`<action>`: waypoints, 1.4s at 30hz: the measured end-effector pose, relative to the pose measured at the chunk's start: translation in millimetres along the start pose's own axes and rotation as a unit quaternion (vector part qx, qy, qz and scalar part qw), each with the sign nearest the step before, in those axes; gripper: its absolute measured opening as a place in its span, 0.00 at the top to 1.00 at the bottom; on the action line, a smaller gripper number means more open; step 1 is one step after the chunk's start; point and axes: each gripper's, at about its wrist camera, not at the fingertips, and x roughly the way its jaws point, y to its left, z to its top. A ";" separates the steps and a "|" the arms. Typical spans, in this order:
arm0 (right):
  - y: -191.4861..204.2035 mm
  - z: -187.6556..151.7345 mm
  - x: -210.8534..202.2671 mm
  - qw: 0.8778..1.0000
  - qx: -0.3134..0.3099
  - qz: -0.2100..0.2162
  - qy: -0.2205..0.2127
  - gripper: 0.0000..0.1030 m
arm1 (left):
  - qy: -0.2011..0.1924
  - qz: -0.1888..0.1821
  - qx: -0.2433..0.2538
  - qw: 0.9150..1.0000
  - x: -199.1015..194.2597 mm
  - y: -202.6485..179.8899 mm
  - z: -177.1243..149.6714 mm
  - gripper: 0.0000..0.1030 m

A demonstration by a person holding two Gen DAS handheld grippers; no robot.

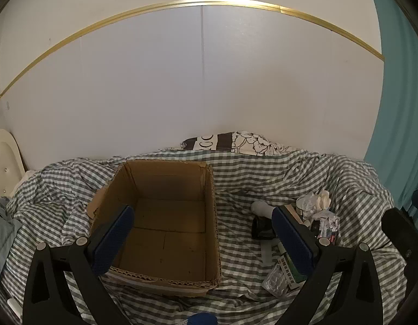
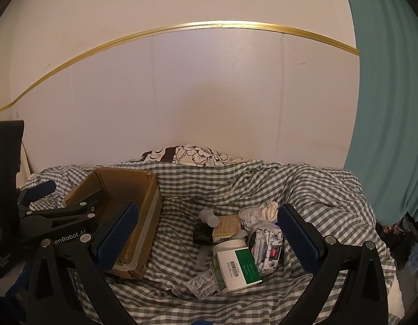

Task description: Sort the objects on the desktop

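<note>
An open cardboard box with nothing inside sits on the checked sheet; the right wrist view shows the box at left. My left gripper hovers open over the box, fingers wide, nothing between them. My right gripper is open above a pile of small items: a green and white carton, a white jar, a blister pack, a black object, a tan box, a printed packet and crumpled tissue. The left view shows that pile at right.
Rumpled grey and white checked sheet covers the surface. A floral pillow lies against the white wall. A teal curtain hangs at right. A white padded headboard stands at far left. The left gripper's body shows in the right view.
</note>
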 end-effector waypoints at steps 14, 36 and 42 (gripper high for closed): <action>0.7 -2.0 -0.1 1.000 -0.002 -0.005 0.000 0.00 | -0.004 0.013 0.000 1.000 -0.2 1.8 -1.9 0.00; -4.5 -5.7 -0.7 1.000 -0.001 -0.019 -0.006 0.00 | -0.033 0.011 -0.011 0.999 -1.1 2.0 -3.1 0.00; -16.9 -10.1 2.2 1.000 0.003 -0.027 -0.007 0.00 | -0.005 0.001 -0.022 1.000 8.5 1.0 -1.6 0.00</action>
